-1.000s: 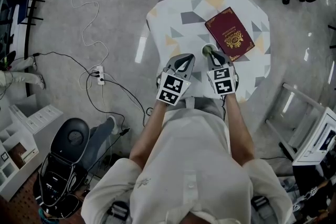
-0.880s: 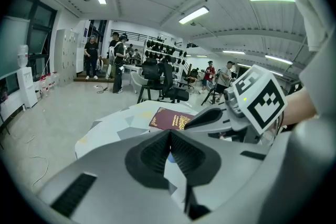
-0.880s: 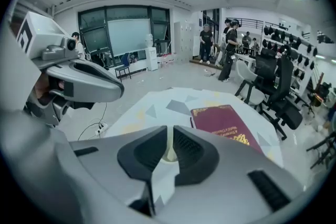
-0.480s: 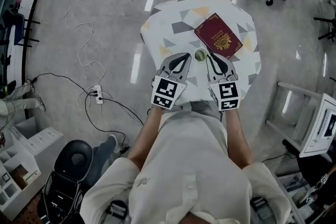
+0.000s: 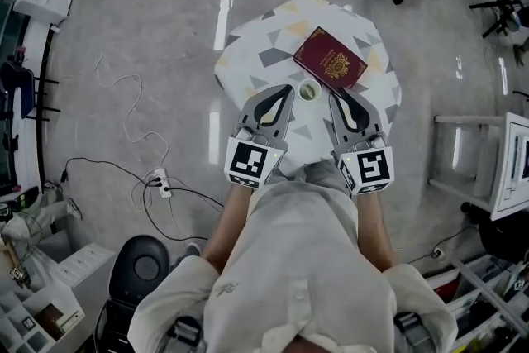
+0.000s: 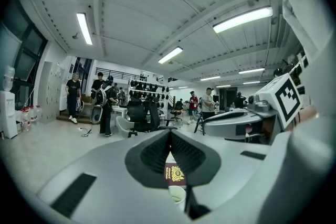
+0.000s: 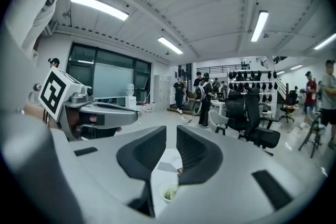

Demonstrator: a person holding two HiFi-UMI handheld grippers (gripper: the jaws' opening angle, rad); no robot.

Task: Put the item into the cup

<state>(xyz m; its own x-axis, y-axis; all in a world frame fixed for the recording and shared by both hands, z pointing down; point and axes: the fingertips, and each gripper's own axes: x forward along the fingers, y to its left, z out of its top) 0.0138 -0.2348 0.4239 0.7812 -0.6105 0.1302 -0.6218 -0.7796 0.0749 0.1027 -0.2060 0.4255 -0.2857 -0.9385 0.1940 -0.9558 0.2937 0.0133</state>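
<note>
Head view, round pale cup [image 5: 308, 90], flat maroon booklet [image 5: 329, 68], triangle-patterned table [image 5: 252, 66]

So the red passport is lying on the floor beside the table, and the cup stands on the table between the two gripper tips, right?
Not quite: the red passport lies on the table, not on the floor, just beyond the cup. The head view shows this. The rest holds: the cup stands on the table between the tips of the left gripper and the right gripper.

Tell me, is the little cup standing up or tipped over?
Standing up. The cup shows its round open mouth facing up from the table, next to the red booklet.
</note>
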